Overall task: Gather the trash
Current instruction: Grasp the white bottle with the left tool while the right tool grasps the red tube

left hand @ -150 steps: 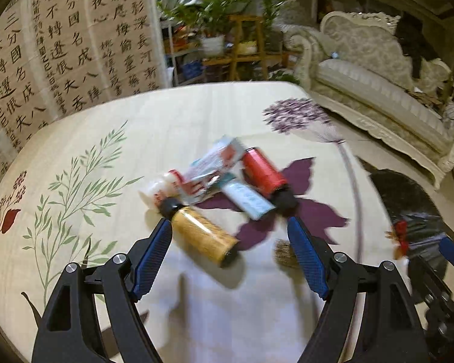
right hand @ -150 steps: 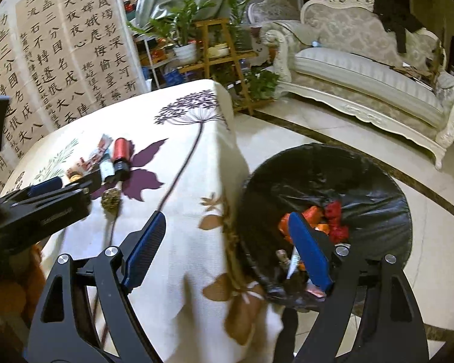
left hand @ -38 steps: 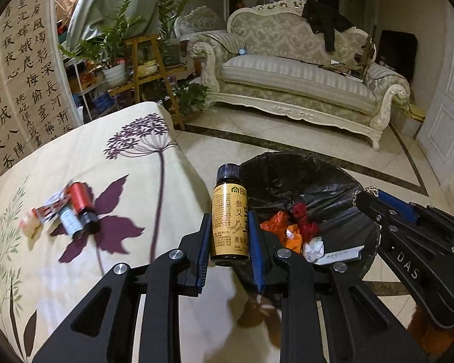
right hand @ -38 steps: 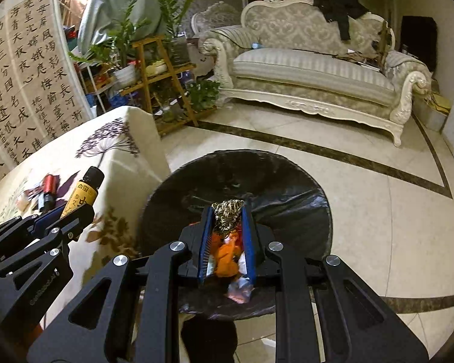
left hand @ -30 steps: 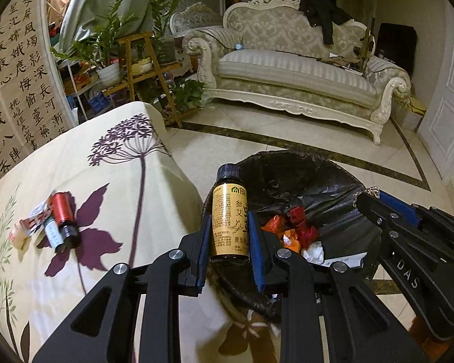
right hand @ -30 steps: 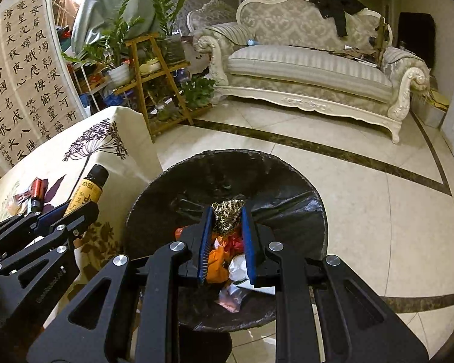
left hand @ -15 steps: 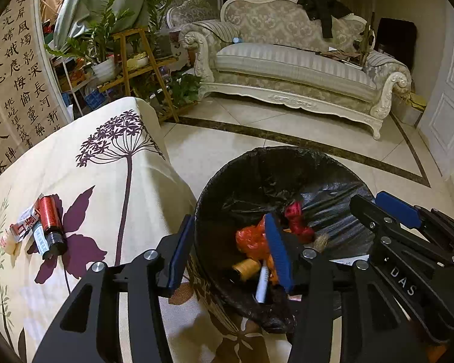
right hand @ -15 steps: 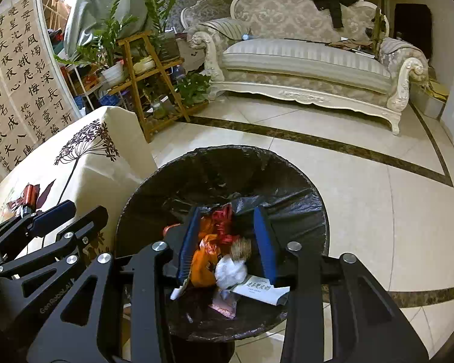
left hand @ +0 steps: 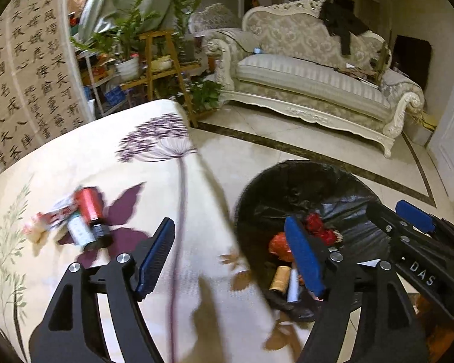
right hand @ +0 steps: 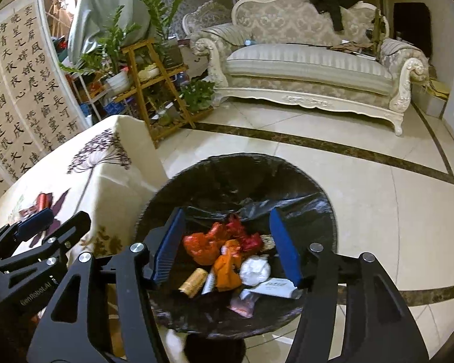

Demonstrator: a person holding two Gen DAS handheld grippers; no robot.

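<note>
Left gripper [left hand: 230, 257]: jaws just opened, empty; the brown bottle [left hand: 280, 278] it held a second ago lies in the black-lined bin [left hand: 302, 181], lower right. Right gripper [right hand: 227, 245]: likewise just opened, empty, above bin. Red can [left hand: 89, 204] and wrappers [left hand: 56, 214] stay on tablecloth [left hand: 90, 151], centre left.

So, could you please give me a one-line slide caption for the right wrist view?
Right gripper, jaws just opened and empty, above the black-lined trash bin holding discarded wrappers and a yellow bottle.
</note>
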